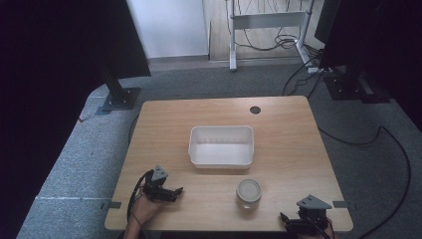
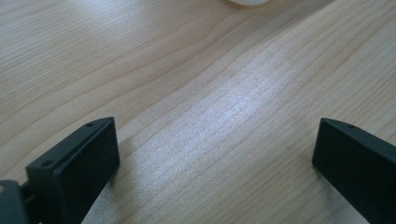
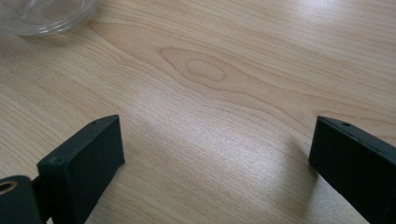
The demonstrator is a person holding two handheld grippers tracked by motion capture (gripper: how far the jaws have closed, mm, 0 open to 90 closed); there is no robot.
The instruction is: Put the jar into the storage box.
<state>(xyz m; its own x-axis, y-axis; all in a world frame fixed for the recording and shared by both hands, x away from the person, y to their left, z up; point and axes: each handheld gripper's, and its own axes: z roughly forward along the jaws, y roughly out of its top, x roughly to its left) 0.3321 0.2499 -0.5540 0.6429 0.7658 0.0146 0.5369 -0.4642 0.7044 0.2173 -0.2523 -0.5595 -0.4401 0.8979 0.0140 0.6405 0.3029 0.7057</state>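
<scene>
A white rectangular tub (image 1: 221,146) sits empty near the middle of the wooden table (image 1: 278,124). In front of it stands a clear glass jar (image 1: 248,192) with a pale lid. My left gripper (image 1: 176,191) rests at the table's front left, held by a hand, its jaws wide apart over bare wood (image 2: 215,140). At the front right edge is my right gripper (image 1: 286,220), also open, with nothing between its jaws (image 3: 215,144). The jar's glass base (image 3: 42,16) shows at the top left of the right gripper view. The tub's white edge (image 2: 250,2) peeks in at the top of the left gripper view.
A round cable hole (image 1: 255,109) is at the table's far edge. Black stands (image 1: 119,94) and loose cables (image 1: 393,144) lie on the grey carpet around the table. A white desk frame (image 1: 268,30) stands farther back.
</scene>
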